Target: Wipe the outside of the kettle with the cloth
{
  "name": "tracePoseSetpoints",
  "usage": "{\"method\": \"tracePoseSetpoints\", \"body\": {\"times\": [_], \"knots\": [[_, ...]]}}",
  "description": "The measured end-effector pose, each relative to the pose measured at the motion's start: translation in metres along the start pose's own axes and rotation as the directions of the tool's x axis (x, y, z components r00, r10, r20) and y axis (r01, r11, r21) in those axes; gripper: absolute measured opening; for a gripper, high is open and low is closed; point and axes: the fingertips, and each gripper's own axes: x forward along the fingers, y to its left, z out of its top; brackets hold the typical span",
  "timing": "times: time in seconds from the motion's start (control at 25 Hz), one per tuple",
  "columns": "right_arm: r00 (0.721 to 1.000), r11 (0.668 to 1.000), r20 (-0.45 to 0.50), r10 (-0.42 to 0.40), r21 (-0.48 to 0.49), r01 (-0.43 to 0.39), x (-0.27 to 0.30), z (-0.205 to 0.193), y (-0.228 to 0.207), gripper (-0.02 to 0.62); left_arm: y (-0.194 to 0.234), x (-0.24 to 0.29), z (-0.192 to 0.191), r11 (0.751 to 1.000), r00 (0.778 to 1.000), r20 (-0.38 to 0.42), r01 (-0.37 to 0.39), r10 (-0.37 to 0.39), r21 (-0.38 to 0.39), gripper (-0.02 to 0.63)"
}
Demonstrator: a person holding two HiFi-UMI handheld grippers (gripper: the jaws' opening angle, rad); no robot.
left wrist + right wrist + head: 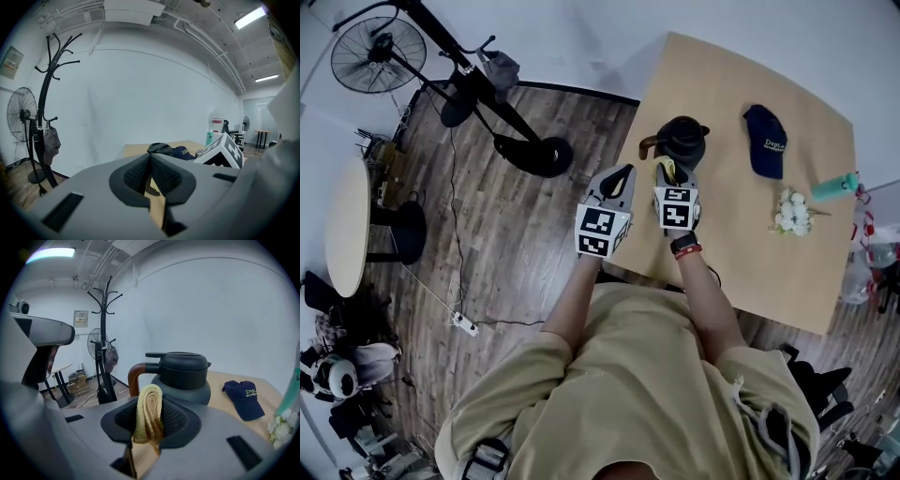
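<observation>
STEP: approach, wiping not begun | right gripper [150, 427]: jaws clamped on folded cloth [149, 411] | left gripper [150, 174]: jaws together, empty | kettle [183, 377]: upright on worktop [750, 244], just ahead of right jaws, untouched | NEXT: press cloth forward onto kettle's side

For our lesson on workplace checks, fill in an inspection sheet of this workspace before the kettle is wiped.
Surface: wooden table, light top.
Job's things: dark kettle upright near the table's edge; yellow cloth folded, held in the right gripper.
Clutter: navy cap, white flowers and teal bottle on the table.
Grippers: left gripper jaws together, nothing between them; right gripper jaws shut on the cloth.
Cables: white power strip, corded, on the wooden floor.
Surroundings: coat rack, standing fan, round table.
</observation>
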Motion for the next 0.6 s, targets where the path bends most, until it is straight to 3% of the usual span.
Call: {"method": "tracePoseSetpoints", "body": {"times": [0.6], "knots": [[1.000,0.999,-0.003,0.029,0.044,-0.029,-0.023,-0.008,-0.026,0.120,-0.032,0.011,0.002,1.000,1.000,-0.019,-0.005,0.006,0.012,0.023]]}}
